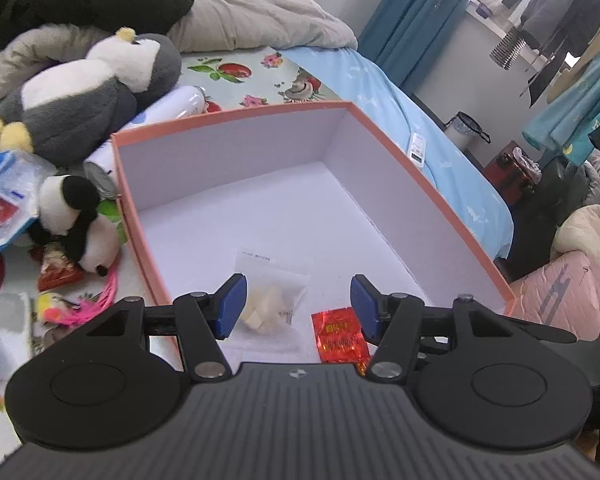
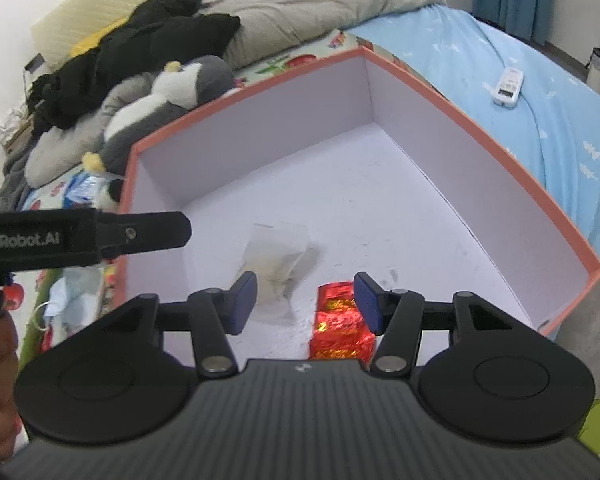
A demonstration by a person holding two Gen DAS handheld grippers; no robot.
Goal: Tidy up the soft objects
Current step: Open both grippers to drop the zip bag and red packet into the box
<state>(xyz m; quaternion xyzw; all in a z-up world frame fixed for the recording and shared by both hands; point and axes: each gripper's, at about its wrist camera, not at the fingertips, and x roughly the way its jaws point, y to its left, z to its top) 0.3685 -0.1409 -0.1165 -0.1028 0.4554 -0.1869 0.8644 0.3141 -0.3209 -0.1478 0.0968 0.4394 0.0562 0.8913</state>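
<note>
below both cameras sits a wide orange box (image 1: 440, 196) with a white inside, resting on a bed with a fruit-print sheet (image 1: 236, 72). the left gripper (image 1: 298, 306) hangs over the near end of the box with its blue pads spread apart and nothing pressed between them; under the gap lies a clear packet (image 1: 272, 300) holding pale, cream-coloured pieces, flat on the box floor. just beside it, to the right, lies a red foil packet (image 1: 340, 336), also on the floor of the box.

the right gripper (image 2: 306, 300) is likewise parted and holds nothing; the same clear packet (image 2: 278, 268) and red foil packet (image 2: 340, 324) show under it, with the red one close to the right-hand pad (whether it touches cannot be told).

outside the box, along its left wall, soft toys lie on the sheet: a grey and white penguin plush (image 1: 84, 92) and a small panda plush (image 1: 80, 224), with a white spray can (image 1: 156, 120) between the penguin and the box. a white remote (image 2: 508, 86) rests on the blue cover (image 2: 540, 100) to the right, well apart from the box.
</note>
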